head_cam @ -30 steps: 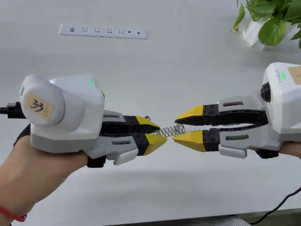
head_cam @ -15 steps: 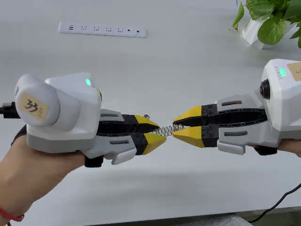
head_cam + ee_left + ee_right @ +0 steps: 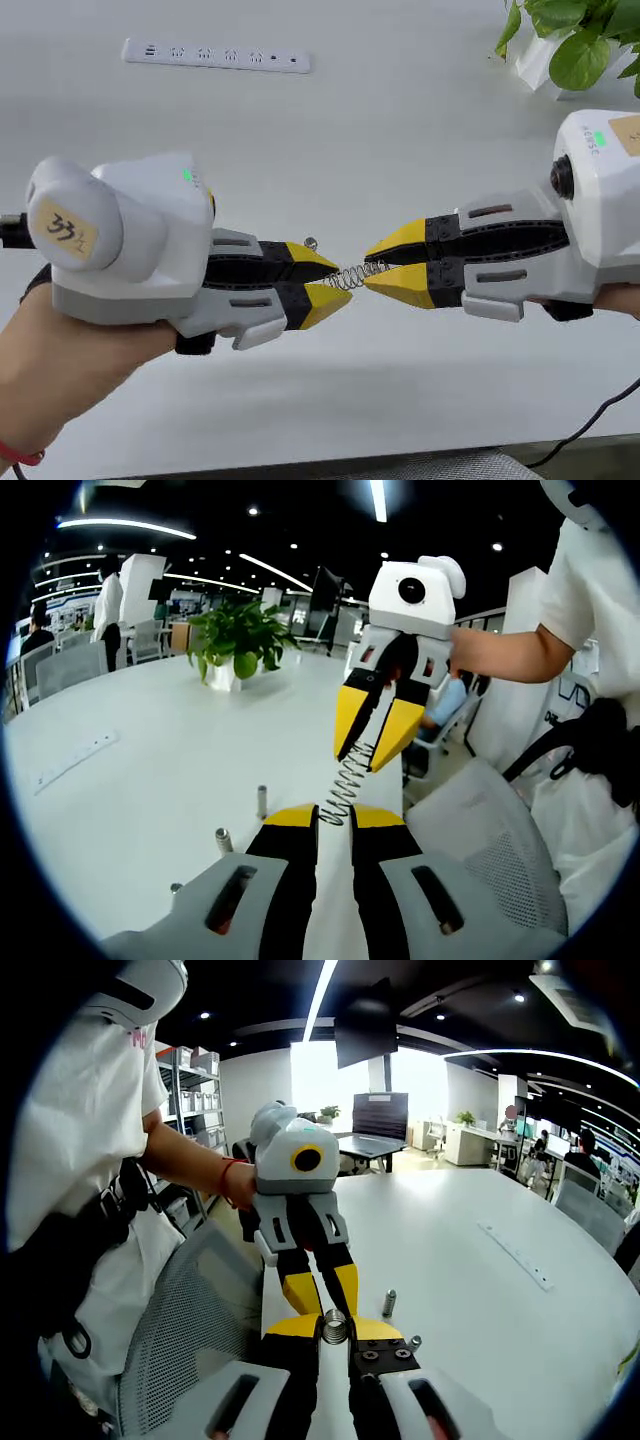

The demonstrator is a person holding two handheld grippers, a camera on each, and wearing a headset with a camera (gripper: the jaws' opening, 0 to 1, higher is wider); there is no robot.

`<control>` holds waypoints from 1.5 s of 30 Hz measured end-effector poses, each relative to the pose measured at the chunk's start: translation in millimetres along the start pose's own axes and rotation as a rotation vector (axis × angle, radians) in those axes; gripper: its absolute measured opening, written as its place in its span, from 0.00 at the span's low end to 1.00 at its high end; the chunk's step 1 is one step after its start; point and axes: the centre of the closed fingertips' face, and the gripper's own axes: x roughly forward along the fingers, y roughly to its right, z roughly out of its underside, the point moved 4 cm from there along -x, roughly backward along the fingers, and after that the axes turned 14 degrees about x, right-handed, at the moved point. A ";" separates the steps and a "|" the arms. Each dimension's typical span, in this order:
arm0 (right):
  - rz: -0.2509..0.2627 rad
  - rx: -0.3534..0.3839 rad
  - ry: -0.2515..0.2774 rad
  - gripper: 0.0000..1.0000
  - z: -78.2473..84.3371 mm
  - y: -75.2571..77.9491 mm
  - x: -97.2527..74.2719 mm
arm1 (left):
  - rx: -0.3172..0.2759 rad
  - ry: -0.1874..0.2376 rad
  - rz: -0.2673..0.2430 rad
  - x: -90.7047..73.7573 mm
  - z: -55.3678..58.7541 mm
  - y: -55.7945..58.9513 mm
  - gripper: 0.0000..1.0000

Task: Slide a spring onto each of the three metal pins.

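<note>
My left claw (image 3: 338, 280) is pinched narrow on one end of the spring (image 3: 352, 275). My right claw (image 3: 367, 267) is closed down on the other end. The spring hangs stretched between the two pairs of yellow tips, in the air above the table (image 3: 400, 150) toward its near edge. Just behind my left claw's tips a metal pin (image 3: 311, 242) stands upright on the table. In the left gripper view a second pin (image 3: 223, 840) stands near it. A power strip (image 3: 215, 56) lies along the far edge, and a potted plant (image 3: 575, 40) sits at the far right corner.
</note>
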 end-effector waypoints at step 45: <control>-0.073 -0.125 -0.206 0.05 -7.9 -7.4 3.2 | 0.141 -0.064 0.055 6.5 0.6 9.5 0.08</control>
